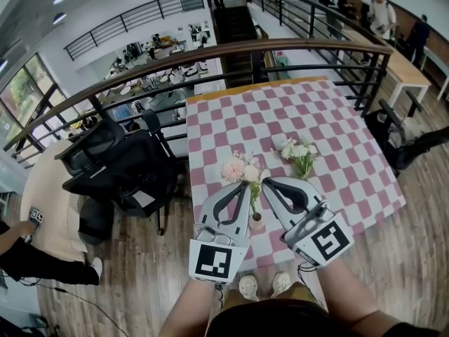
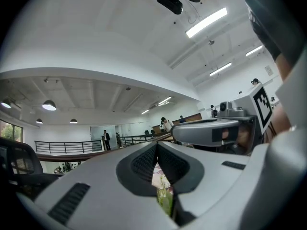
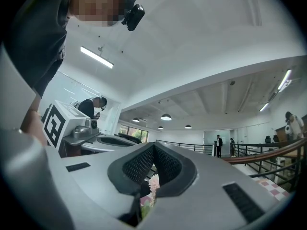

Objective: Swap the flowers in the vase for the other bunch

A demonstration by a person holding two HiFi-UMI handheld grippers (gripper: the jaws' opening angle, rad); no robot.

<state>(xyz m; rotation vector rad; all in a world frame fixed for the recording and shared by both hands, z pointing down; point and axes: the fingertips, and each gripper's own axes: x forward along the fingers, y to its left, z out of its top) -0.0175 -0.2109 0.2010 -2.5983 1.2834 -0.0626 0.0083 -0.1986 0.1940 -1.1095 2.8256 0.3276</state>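
Observation:
A small vase point(image 1: 257, 221) with pink flowers point(image 1: 242, 170) stands near the front edge of the checkered table point(image 1: 337, 118). The other bunch, white flowers point(image 1: 297, 151) with green stems, lies on the cloth just behind and to the right. My left gripper point(image 1: 243, 187) and right gripper point(image 1: 271, 183) hover on either side of the vase, tips near the pink blooms, both shut and holding nothing. In the left gripper view the jaws point(image 2: 157, 145) meet and a flower point(image 2: 162, 182) shows through the gap below them. The right gripper view shows the same closed jaws point(image 3: 153, 145) with a pink bloom point(image 3: 153, 184) beyond.
A black office chair point(image 1: 123, 163) with a bag stands left of the table. A curved railing point(image 1: 210, 55) runs behind the table, above a lower floor. A person's hand point(image 1: 21, 228) shows at the far left. Wooden floor surrounds the table.

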